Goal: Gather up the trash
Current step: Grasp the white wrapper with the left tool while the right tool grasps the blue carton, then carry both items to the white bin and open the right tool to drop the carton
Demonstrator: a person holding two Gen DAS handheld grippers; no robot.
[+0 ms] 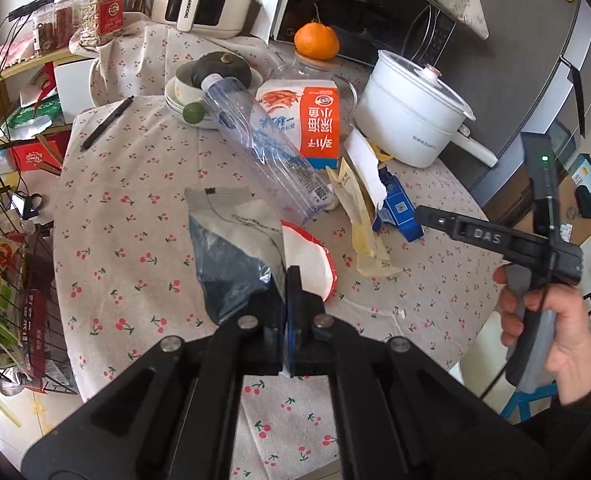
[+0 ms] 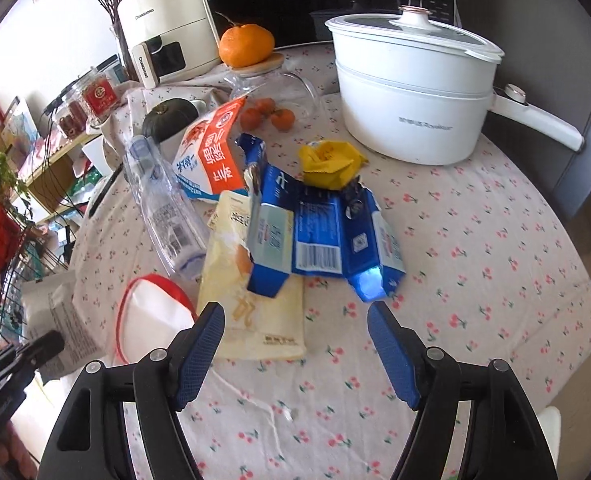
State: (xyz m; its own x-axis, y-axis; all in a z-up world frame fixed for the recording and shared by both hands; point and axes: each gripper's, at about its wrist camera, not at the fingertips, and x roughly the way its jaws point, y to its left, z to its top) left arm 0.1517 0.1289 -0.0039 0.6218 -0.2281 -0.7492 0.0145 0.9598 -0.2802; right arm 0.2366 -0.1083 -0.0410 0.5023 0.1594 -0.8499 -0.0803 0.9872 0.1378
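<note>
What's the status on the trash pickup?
Left claw shut on grey bag. Right claw open, empty, over blue carton. Bottle, wrappers remain.

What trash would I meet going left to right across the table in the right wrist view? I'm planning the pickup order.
Grey-and-white pouch → red-rimmed white lid → clear plastic bottle → torn blue carton. The yellow wrapper and the orange-and-white bag lie farther back, overlapping that line.

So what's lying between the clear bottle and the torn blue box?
In the right wrist view, a pale yellow wrapper lies between the clear bottle and the torn blue box, partly tucked under the box.
</note>
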